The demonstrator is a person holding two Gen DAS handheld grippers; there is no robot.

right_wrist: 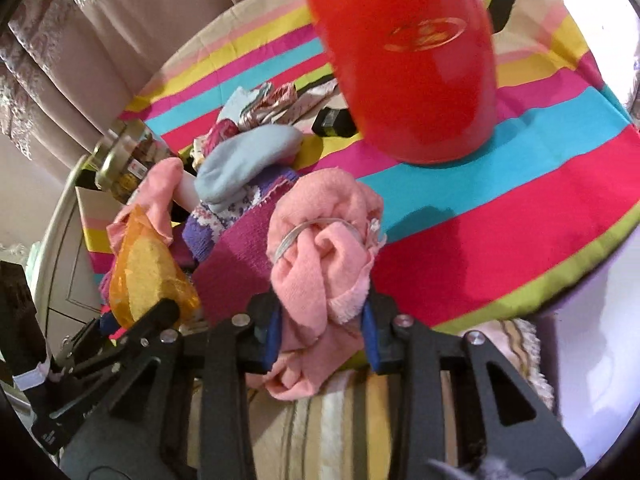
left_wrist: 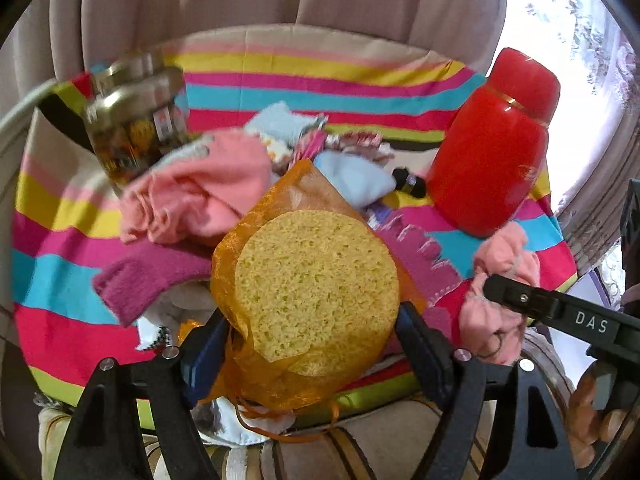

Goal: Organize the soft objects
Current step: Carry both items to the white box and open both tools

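Now the left claw (left_wrist: pixel 316 344) grips the sponge (left_wrist: pixel 316 284) and the right claw (right_wrist: pixel 324 324) grips the pink cloth (right_wrist: pixel 320 248) above the worktop (right_wrist: pixel 500 216), so each should lower gently onto clear stripes.

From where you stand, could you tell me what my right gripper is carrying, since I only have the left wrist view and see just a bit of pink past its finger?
Observer: The right gripper is shut on a rolled pink towel, and a thin silvery band loops around the roll.
Operator: Thank you. Does the towel hang below the fingers?
Observer: Yes, a tail of it droops under the blue pads toward the striped cushion.
Operator: And how does my left load look from there?
Observer: The left gripper shows side-on, with the yellow sponge in its orange mesh bag sticking out beyond the fingertip, beside the magenta cloth.
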